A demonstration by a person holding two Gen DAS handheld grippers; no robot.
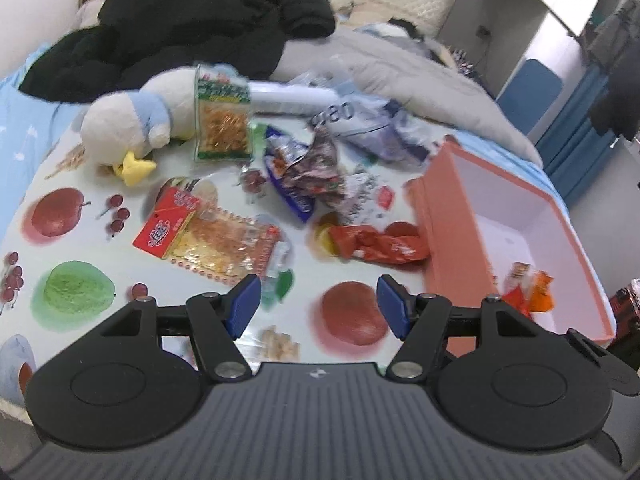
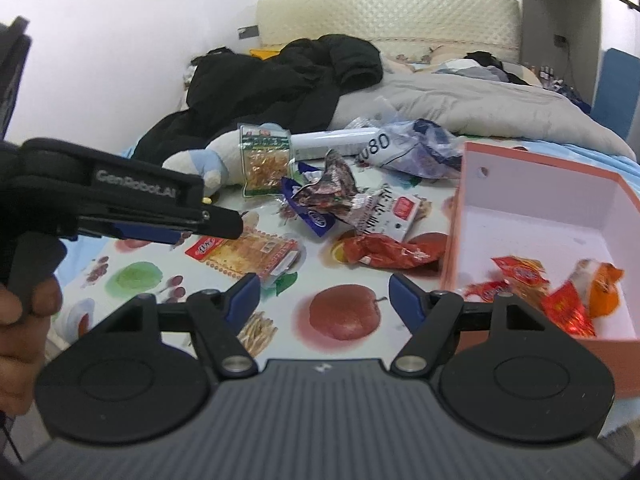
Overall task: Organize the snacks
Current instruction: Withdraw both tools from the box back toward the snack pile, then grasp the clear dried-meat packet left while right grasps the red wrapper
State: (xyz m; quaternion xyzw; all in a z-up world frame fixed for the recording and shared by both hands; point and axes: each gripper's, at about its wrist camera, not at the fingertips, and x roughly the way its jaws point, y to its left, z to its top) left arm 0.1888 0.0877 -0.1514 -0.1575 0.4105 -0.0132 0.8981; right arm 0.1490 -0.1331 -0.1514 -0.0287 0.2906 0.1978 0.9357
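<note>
Blue pads of the left tool [image 1: 318, 306] stand wide apart and empty, hovering above a fruit-print cloth [image 1: 72, 248] spread over the bed. Likewise the right tool [image 2: 322, 302] is spread wide with nothing between its pads. Scattered snacks lie on the cloth: a clear pack [image 1: 224, 246] with a red label just beyond the left tool, a red packet [image 1: 380, 246] touching the near wall of the pink box [image 1: 452, 216], a crumpled pile [image 1: 316, 172] farther off, and a green bag [image 1: 222, 120] leaning on a plush duck [image 1: 132, 120]. A few packets [image 2: 552, 284] already sit inside the box at right, so sorting is probably partly done. Far back lie a black coat [image 2: 280, 80], a grey quilt [image 2: 480, 104] and a padded headboard [image 2: 384, 16] against a white wall.
</note>
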